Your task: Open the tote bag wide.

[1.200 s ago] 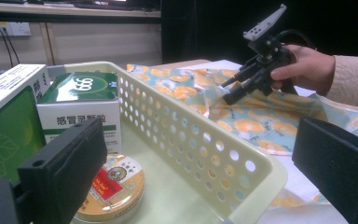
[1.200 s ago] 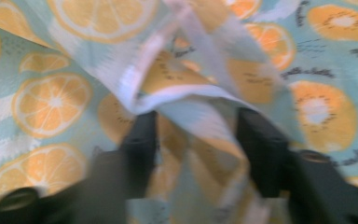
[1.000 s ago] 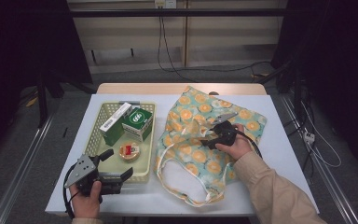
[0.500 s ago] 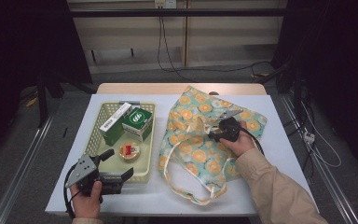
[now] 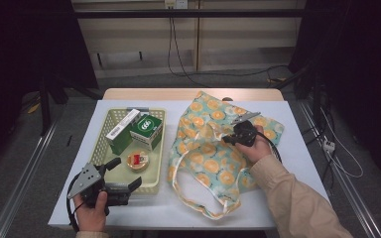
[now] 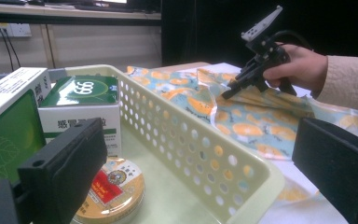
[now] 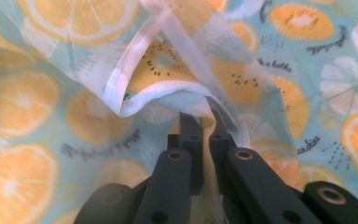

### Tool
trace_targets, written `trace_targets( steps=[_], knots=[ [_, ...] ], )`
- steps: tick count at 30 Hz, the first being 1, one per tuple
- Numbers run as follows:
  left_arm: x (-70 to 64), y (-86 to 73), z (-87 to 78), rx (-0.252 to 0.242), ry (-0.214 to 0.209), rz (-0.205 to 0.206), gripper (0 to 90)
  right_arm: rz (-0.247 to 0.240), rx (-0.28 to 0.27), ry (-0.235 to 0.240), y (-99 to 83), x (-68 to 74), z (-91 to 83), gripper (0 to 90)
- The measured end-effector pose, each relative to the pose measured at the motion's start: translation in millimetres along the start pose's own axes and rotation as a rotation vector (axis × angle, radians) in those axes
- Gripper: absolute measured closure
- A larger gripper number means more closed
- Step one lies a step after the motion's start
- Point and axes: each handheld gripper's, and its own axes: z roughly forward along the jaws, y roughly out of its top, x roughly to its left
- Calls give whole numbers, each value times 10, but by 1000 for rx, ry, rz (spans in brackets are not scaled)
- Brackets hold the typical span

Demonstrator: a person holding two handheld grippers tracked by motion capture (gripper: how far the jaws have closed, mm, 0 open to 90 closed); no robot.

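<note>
The fruit-print bag (image 5: 213, 153) is lying right of centre on the table (image 5: 297, 148). I'm pinching its rim with the right gripper (image 5: 226, 139) — jaws clamped on cloth. My left gripper (image 5: 126, 174) is waiting lower left — jaws gaping beside the basket (image 5: 101, 144).

My right gripper (image 5: 226, 137) now sits higher and farther from me than a second ago, and the fruit-print bag (image 5: 213, 163) cloth pinched in its jaws seems lifted, its handles shifted with it.
</note>
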Motion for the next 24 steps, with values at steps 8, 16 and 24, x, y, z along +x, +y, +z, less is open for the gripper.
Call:
trace_targets(
  steps=[8, 16, 24],
  knots=[
    [-24, 55, 18, -4, -9, -2, 26, 26, -40, 23, 212, -12, -267, 899],
    [-44, 182, 27, 0, -25, -4, 25, 25, -42, 29, 318, -1, -381, 897],
    [-9, 339, 83, 20, -47, -19, 25, 39, -45, 28, 355, -28, -406, 897]
  ],
)
